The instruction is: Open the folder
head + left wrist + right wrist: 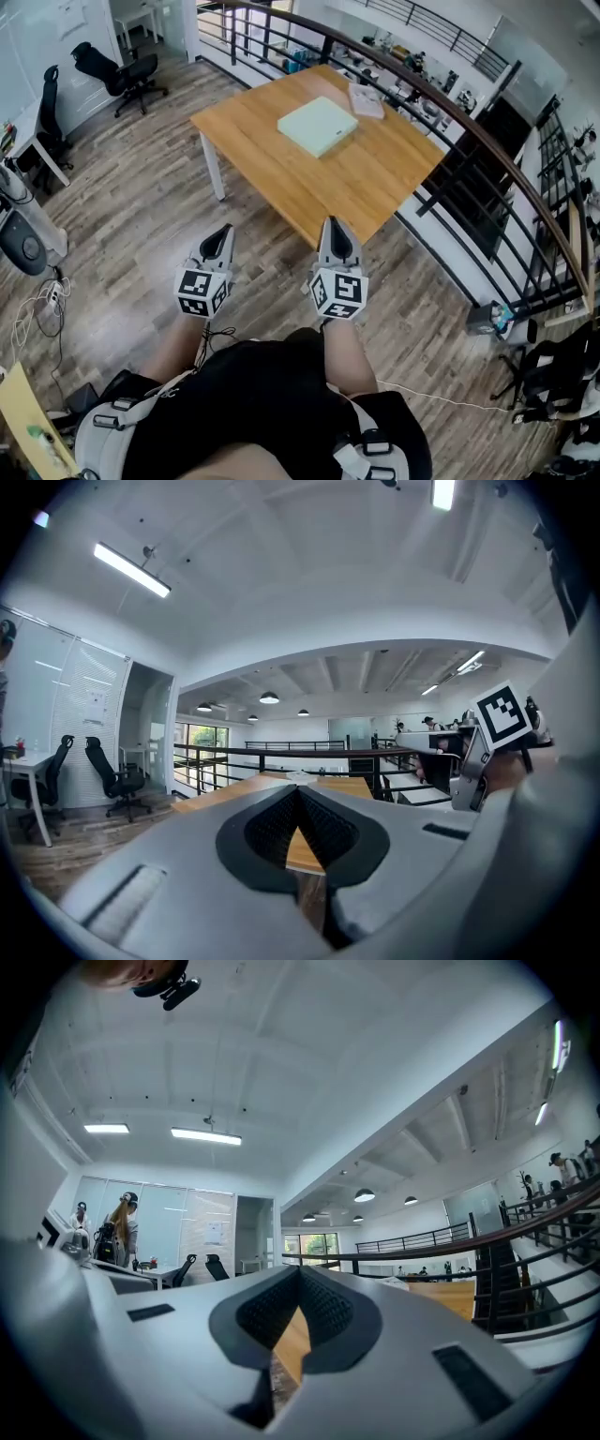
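Black shirt (pixel 253 394) fills the bottom of our head view, and just beyond it we have 2 grippers held out side by side over the wood floor (pixel 141 216). The left gripper (pixel 225 231) sits at the left and the right gripper (pixel 335 225) at the right, each with its marker cube nearest us and both noses aimed at the bench (pixel 281 183) ahead.

In the left gripper view the jaws are clenched tip to tip, with nothing between them. Only a sliver of orange benchtop shows through the hollow behind the tips. Off to the right in that view we catch the right gripper's cube (pixel 502 714).

The right gripper view shows the same thing: jaws pressed together at the tips, gripping nothing, with bench wood showing through the gap behind them.

Now the folder (pixel 318 125). It lies pale green, flat and closed on the far half of the bench, well apart from both grippers. Neither one touches it. A booklet (pixel 367 99) lies just beyond it, near the far edge.

The right gripper's tip is near the bench's closest corner, and the left hangs over open floor. A dark railing (pixel 469 131) curves along the bench's right side. A black chair (pixel 131 73) stands well off at the upper left.
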